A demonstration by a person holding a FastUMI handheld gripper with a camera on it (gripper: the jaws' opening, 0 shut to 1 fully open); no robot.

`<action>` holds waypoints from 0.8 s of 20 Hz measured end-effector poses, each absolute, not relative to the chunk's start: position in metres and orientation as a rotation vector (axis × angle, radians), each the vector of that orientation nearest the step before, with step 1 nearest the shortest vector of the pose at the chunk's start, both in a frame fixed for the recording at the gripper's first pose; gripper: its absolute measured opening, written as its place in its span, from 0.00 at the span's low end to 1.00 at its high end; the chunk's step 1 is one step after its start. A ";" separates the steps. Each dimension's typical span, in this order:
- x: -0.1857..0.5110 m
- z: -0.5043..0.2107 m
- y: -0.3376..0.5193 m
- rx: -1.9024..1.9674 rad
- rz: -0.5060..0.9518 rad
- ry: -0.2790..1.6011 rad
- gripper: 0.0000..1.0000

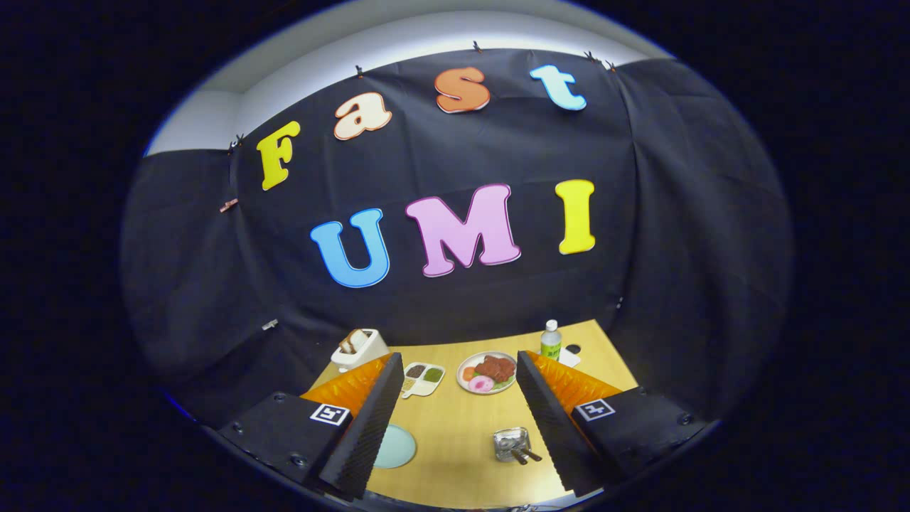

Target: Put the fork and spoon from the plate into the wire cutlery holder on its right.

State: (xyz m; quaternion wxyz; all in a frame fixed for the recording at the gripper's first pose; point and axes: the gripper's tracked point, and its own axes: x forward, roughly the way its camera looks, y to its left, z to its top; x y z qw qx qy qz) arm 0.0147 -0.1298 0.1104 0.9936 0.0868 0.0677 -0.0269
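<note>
A black cloth wall closes the booth behind a light wooden table (455,427), which reaches from the fingers up to the cloth.

The gripper (455,419) hangs high above the table with its two fingers spread wide, and nothing is between them.

Beyond the fingers, a plate of food (486,372) stands near the far middle of the table. Left of it lies a small divided tray (423,377), and further left a toaster (359,346) with bread in it. A bottle (550,338) stands to the right of the food plate, near the far edge.

Nearer, a pale blue plate (393,446) lies just beside the left finger, partly hidden by it. On the part that shows I see no cutlery. To its right, close to the right finger, stands the wire cutlery holder (511,444), and two dark handles (525,455) stick out of it, leaning to the right. They are too small to say which is the fork and which is the spoon.

In my judgement the fork and spoon are already in the holder, so the task looks at its end. The next move calls only for keeping the gripper clear of the holder, so that the handles are not knocked.
</note>
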 end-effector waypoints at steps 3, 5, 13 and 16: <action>0.000 0.115 -0.111 0.103 -0.068 0.037 0.98; -0.009 0.093 -0.100 0.076 -0.079 0.060 0.98; -0.024 0.021 -0.087 0.153 -0.090 0.118 0.99; -0.025 0.015 -0.081 0.118 -0.071 0.108 0.99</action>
